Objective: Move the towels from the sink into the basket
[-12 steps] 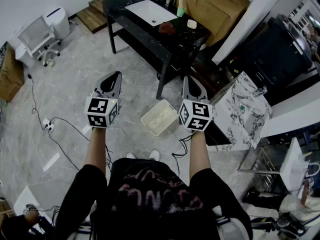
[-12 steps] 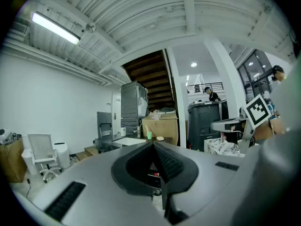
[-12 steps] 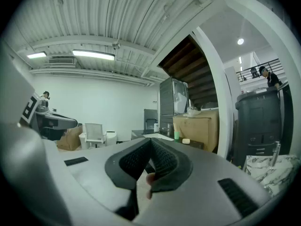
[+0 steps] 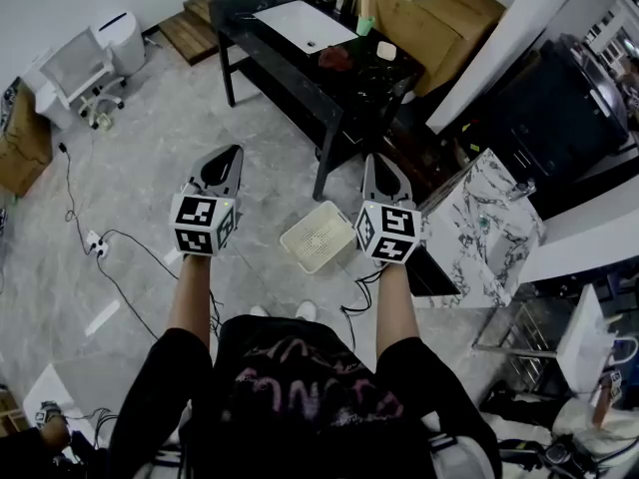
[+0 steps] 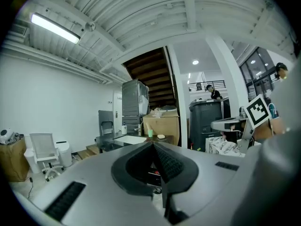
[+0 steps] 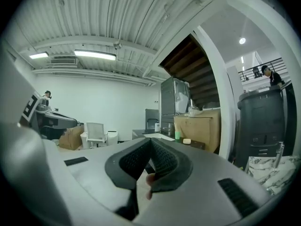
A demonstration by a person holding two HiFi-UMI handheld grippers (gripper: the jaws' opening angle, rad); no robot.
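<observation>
Black table [image 4: 384, 76] holds a white sink [image 4: 305, 23], 1 red towel [image 4: 333, 57], a green cup [image 4: 365, 25] — basket [image 4: 318, 236] on the grey floor [image 4: 140, 138]

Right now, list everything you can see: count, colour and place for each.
sink: one, white, set in the table
table: one, black, far end of the floor
cloth: one, red, on the table just right of the sink
cup: one, green, on the table beyond the cloth
basket: one, cream, on the floor between the grippers
cardboard box: one, brown, behind the table
chair: one, white, far left
marble-patterned block: one, white and grey, at right
left gripper: one, grey, jaws shut, empty
right gripper: one, grey, jaws shut, empty
</observation>
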